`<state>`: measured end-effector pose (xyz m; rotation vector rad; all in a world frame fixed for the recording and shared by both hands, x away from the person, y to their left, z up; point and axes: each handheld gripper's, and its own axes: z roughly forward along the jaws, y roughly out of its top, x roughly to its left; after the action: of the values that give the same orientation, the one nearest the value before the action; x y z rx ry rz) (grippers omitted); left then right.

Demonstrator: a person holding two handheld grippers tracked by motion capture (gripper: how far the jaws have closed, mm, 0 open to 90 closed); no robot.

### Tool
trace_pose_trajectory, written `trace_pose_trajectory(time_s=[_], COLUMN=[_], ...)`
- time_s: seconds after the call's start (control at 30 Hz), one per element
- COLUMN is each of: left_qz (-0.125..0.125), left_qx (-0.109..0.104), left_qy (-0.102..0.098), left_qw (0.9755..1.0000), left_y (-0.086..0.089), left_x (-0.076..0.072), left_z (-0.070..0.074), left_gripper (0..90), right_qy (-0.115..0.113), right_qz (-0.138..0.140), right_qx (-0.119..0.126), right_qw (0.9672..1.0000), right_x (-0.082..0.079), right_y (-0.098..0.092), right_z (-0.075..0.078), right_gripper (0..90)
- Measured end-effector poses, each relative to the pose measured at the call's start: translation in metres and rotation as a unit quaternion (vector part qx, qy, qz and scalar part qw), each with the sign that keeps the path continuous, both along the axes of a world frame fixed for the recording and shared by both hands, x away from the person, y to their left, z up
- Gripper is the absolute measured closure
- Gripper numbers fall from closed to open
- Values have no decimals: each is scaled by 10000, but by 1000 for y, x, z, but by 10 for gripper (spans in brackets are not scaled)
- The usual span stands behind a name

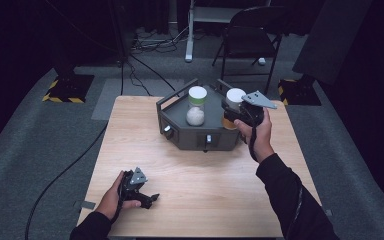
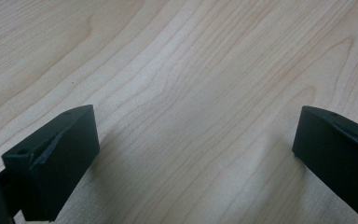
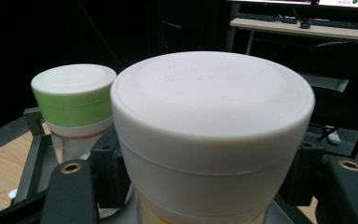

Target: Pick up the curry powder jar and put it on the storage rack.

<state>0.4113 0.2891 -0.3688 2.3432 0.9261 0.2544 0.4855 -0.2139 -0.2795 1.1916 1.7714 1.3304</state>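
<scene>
Currently the right gripper is pinching the white-capped jar at the tray – a straight lift is pending – while the left gripper is resting spread on the table.

A dark recording studio or lab. A light wooden table stands on grey carpet in the middle of the frame; black drapes close off the top. Cables trail at upper centre, a folding chair stands upper right, and hazard-striped stand bases sit at left and right.
</scene>
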Motion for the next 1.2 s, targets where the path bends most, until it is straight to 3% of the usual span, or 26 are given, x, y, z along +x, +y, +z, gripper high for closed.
trace_pose_trajectory(time_s=[0.57,1.2], left_qz=[-8,-9], left_qx=[-3,0], left_qy=[-7,-8], left_qw=[10000,10000], left_y=[0,0], left_x=[0,0], left_z=[0,0], left_gripper=[3,3], right_qy=[90,304], right_qz=[-92,-117], right_qx=[-19,39], right_qw=[9999,9995], right_x=[32,43], right_y=[12,15], right_z=[-11,-26], right_gripper=[330,325])
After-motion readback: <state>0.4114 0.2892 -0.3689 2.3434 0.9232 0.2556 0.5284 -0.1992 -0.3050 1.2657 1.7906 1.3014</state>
